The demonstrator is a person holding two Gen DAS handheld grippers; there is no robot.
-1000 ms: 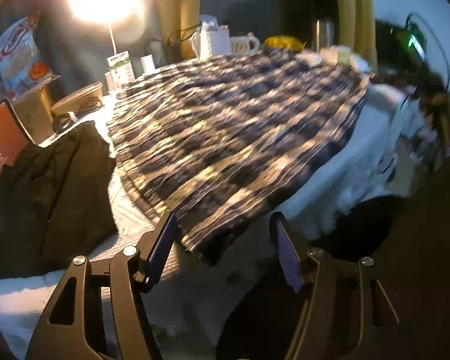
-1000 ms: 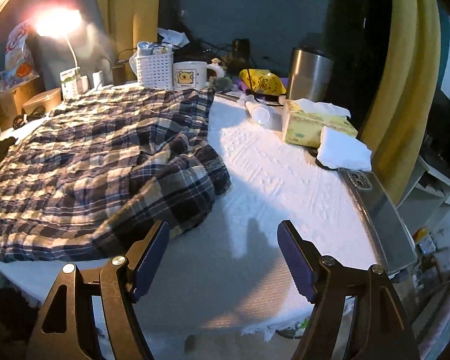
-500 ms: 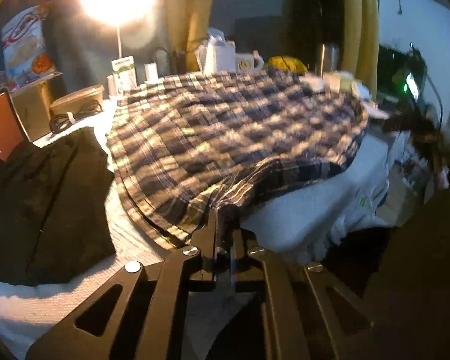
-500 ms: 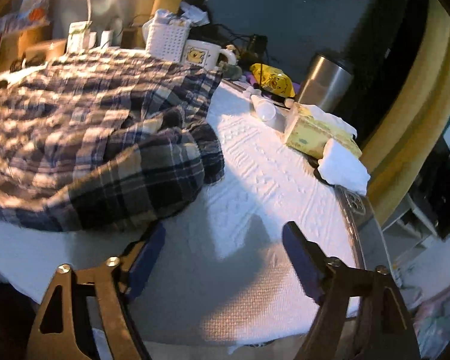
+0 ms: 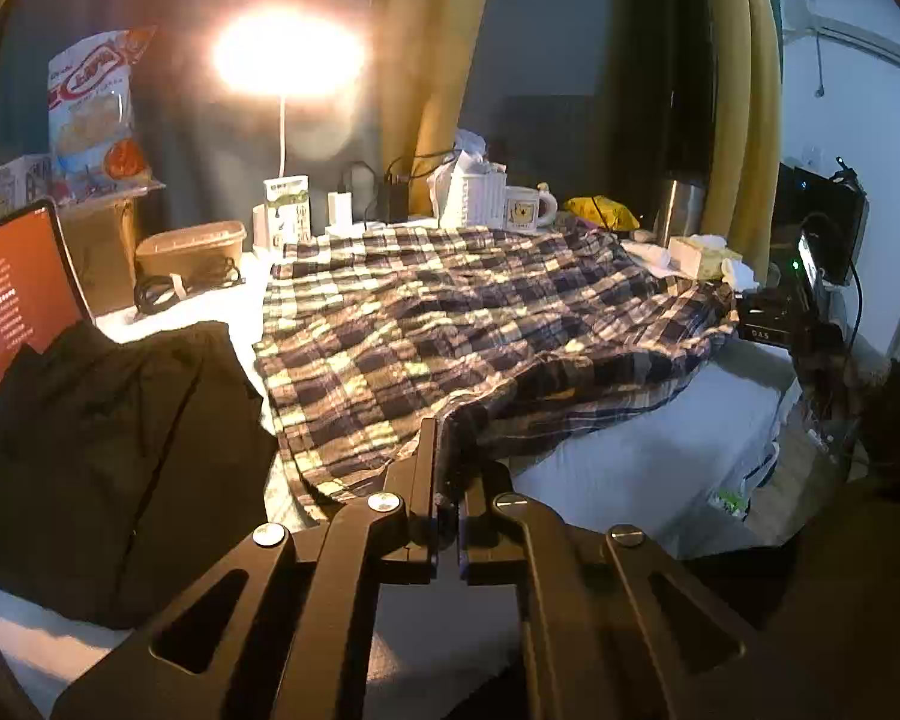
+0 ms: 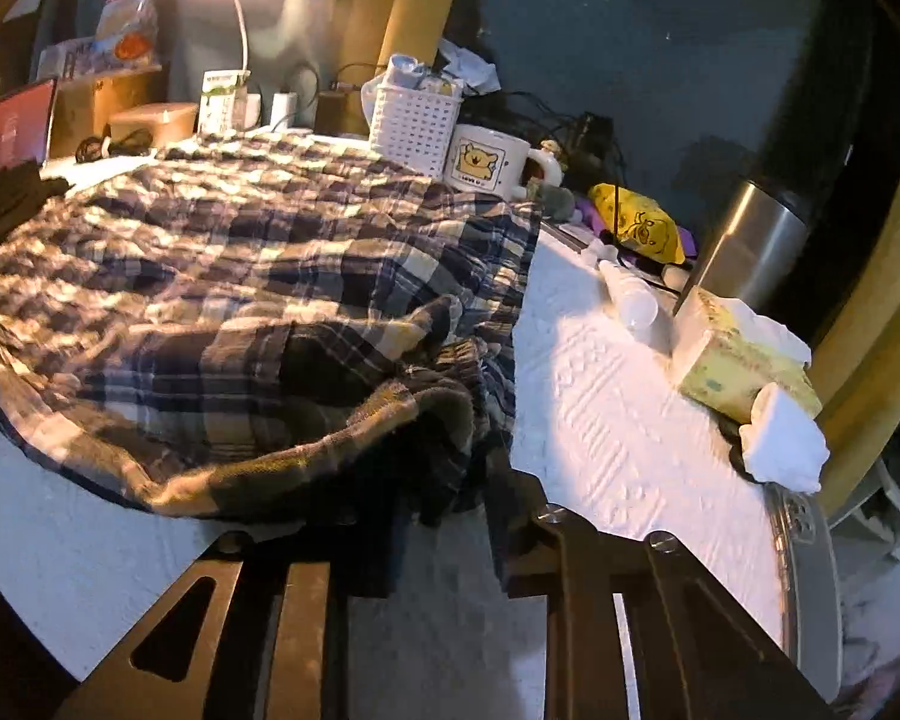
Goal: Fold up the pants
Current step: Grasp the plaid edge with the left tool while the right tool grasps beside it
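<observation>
Plaid pants lie spread over a table under a white cloth. In the left wrist view my left gripper is shut on the pants' near edge, which rises off the table in a small peak. In the right wrist view the pants fill the left half. Their gathered waistband end is bunched and hangs down between the jaws of my right gripper, which are closing on it. The cloth hides the left finger; the right finger presses against the bunch.
A black garment lies left of the pants, beside a lit tablet. Along the back stand a lamp, a white basket and a mug. At the right are a steel flask and a tissue box.
Both grippers stood open a second ago. The left one shut on the pants' near edge and lifted it. The right one moved left onto the waistband and closed around it.
</observation>
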